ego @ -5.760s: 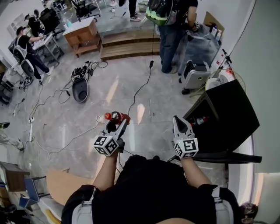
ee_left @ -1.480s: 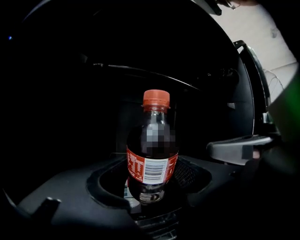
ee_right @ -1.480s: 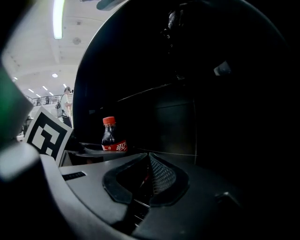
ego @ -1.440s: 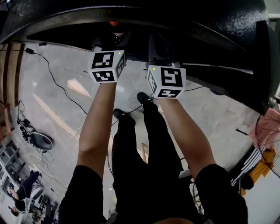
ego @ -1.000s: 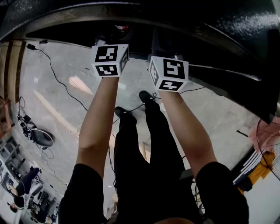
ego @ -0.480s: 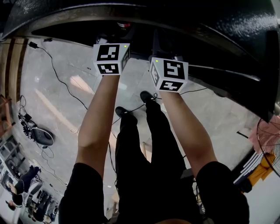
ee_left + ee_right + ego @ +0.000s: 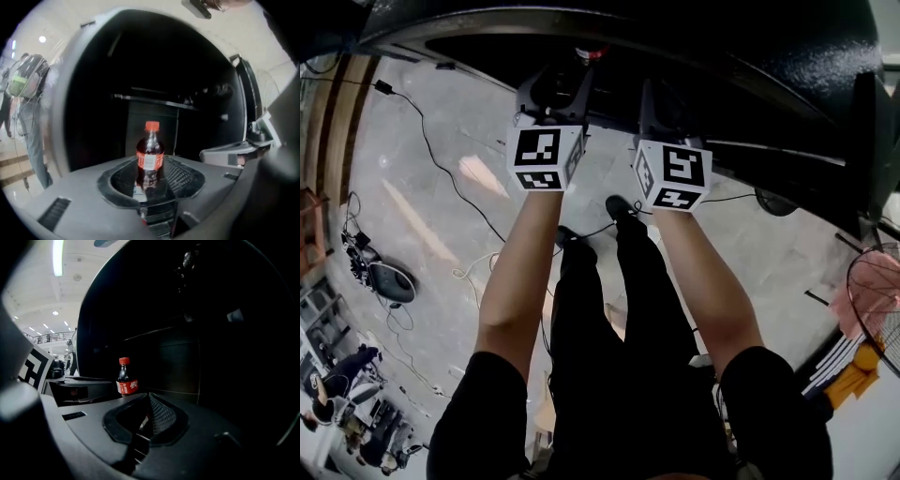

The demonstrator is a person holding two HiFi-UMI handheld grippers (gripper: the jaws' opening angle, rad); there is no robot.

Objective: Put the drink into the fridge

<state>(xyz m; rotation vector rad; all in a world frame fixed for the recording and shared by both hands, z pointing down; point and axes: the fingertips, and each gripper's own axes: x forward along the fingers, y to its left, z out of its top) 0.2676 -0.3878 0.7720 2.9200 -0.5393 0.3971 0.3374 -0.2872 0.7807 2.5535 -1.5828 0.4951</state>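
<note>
The drink, a small dark cola bottle [image 7: 149, 157] with a red cap and red label, stands upright inside the black fridge [image 7: 750, 56]. Only its red cap [image 7: 591, 53] shows in the head view, just beyond my left gripper [image 7: 555, 80]. That gripper's jaws are closing, spread to either side with the bottle ahead of them and untouched. From the left gripper view the bottle rises past the jaw tips [image 7: 151, 176]. My right gripper [image 7: 649, 89] hangs shut and empty beside it; its view shows the bottle [image 7: 126, 377] to the left.
The fridge door [image 7: 872, 131] stands open at the right. A shelf [image 7: 154, 104] crosses the dark interior above the bottle. Cables [image 7: 431, 159] trail over the grey floor at the left. A fan [image 7: 874, 281] stands at the right. A person with a green backpack [image 7: 23, 79] stands left.
The left gripper has let go of the bottle and both grippers have drawn back from the fridge. The bottle stays standing inside.
</note>
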